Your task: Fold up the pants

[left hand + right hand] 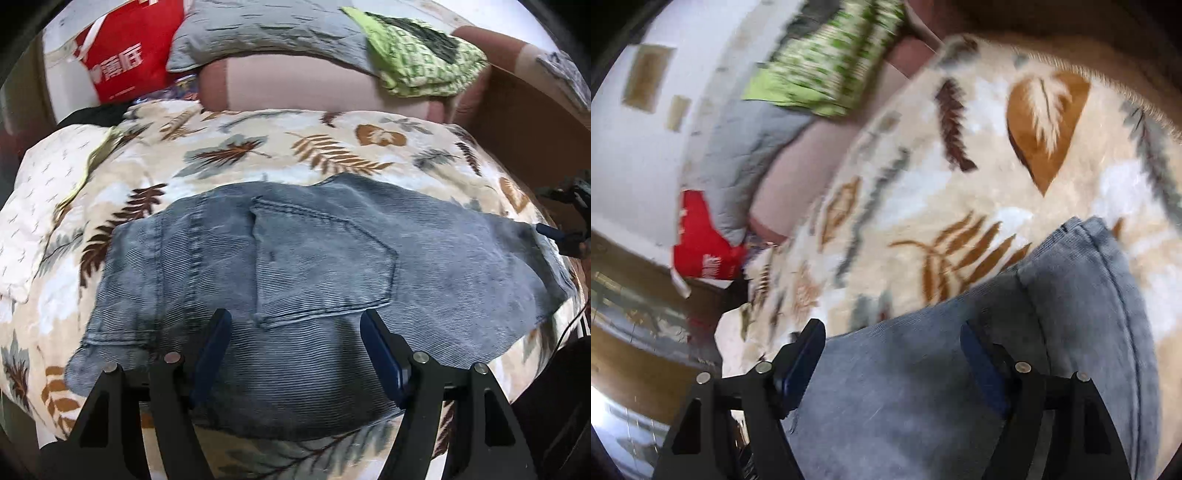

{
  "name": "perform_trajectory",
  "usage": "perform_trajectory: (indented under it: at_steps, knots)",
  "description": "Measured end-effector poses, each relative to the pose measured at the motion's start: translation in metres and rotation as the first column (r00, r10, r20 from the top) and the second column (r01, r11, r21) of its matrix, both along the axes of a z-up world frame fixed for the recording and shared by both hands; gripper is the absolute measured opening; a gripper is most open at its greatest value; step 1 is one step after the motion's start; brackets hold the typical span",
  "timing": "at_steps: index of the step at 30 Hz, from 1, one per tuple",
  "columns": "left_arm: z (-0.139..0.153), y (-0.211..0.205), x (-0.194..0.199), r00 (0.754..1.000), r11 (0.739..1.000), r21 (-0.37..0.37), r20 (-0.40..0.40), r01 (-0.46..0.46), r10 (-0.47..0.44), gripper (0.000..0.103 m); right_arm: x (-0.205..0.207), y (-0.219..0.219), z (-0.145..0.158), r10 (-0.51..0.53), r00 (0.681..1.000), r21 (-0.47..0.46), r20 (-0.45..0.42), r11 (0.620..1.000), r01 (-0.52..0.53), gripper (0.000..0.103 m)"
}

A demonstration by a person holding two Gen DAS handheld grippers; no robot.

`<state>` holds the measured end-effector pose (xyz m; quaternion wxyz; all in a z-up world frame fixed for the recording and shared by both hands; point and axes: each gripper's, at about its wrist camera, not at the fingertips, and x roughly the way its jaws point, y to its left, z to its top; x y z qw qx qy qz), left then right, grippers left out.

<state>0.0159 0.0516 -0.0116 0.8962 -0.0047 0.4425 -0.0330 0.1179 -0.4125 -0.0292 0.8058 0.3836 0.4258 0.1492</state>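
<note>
Grey-blue denim pants (461, 266) lie flat on a leaf-patterned blanket (295, 147), with a back pocket (325, 258) facing up. My left gripper (295, 317) hovers over their near part, below the pocket. Its jaws stand wide open with nothing between the pads. In the blurred right wrist view the same pants (905, 387) fill the lower half, with a folded seam edge (1108, 277) at the right. My right gripper (890, 328) is open above the denim and grips nothing. At the pants' right end in the left wrist view, a blue pad (550, 231) of a dark gripper shows.
At the back lie a grey pillow (266, 29), a green patterned cloth (417, 55) and a red bag (129, 55). A white patterned cloth (48, 192) covers the blanket's left side. Brown surface (532, 122) lies beyond the blanket's right edge.
</note>
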Motion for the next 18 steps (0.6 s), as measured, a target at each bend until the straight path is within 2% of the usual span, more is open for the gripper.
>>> perform_trajectory:
  at_steps: [2, 5, 6, 7, 8, 9, 10, 11, 14, 16, 18]
  knots:
    - [-0.006, -0.002, 0.002, 1.0, 1.0, 0.008, -0.012, 0.014, -0.014, 0.073, -0.017, 0.004, -0.002, 0.015, 1.0, 0.056, -0.02, 0.998, -0.013, 0.078]
    - [-0.023, 0.0, 0.007, 0.998, 0.998, 0.05, -0.054, 0.037, -0.035, 0.073, -0.051, 0.017, -0.023, 0.05, 0.996, 0.129, -0.078, 0.991, -0.04, 0.079]
    - [-0.026, -0.002, 0.007, 0.998, 0.996, 0.077, -0.05, 0.051, -0.047, 0.074, -0.056, 0.022, -0.033, 0.067, 0.992, 0.112, -0.106, 0.992, -0.055, 0.079]
    - [-0.026, -0.004, 0.005, 0.997, 0.994, 0.095, -0.041, 0.063, -0.059, 0.074, -0.06, 0.029, -0.051, 0.081, 0.979, 0.044, -0.186, 0.996, -0.074, 0.078]
    - [-0.025, -0.004, 0.004, 0.997, 0.993, 0.096, -0.039, 0.065, -0.061, 0.075, -0.062, 0.031, -0.062, 0.077, 0.976, 0.031, -0.205, 0.997, -0.072, 0.075]
    - [-0.024, -0.003, 0.003, 0.997, 0.994, 0.088, -0.04, 0.068, -0.064, 0.075, -0.068, 0.027, -0.06, 0.038, 0.983, 0.054, -0.177, 0.998, -0.029, 0.075]
    - [-0.024, -0.001, 0.003, 0.997, 0.995, 0.077, -0.04, 0.068, -0.065, 0.075, -0.071, 0.025, -0.053, 0.018, 0.981, 0.063, -0.192, 0.998, -0.006, 0.075]
    - [-0.024, 0.001, 0.003, 0.997, 0.996, 0.065, -0.039, 0.067, -0.064, 0.075, -0.074, 0.025, -0.044, 0.0, 0.982, 0.042, -0.189, 0.999, 0.008, 0.075]
    - [-0.023, 0.002, 0.005, 0.997, 0.996, 0.06, -0.04, 0.068, -0.066, 0.076, -0.08, 0.037, -0.019, 0.018, 0.994, 0.034, -0.104, 0.999, -0.015, 0.076]
    - [-0.022, 0.001, 0.005, 0.997, 0.996, 0.061, -0.044, 0.063, -0.061, 0.076, -0.078, 0.054, -0.023, 0.082, 0.991, 0.023, -0.103, 0.997, -0.08, 0.076]
    - [-0.017, 0.003, 0.006, 0.998, 0.998, 0.042, -0.045, 0.054, -0.052, 0.076, -0.068, 0.062, -0.048, 0.086, 0.979, -0.046, -0.182, 0.994, -0.096, 0.076]
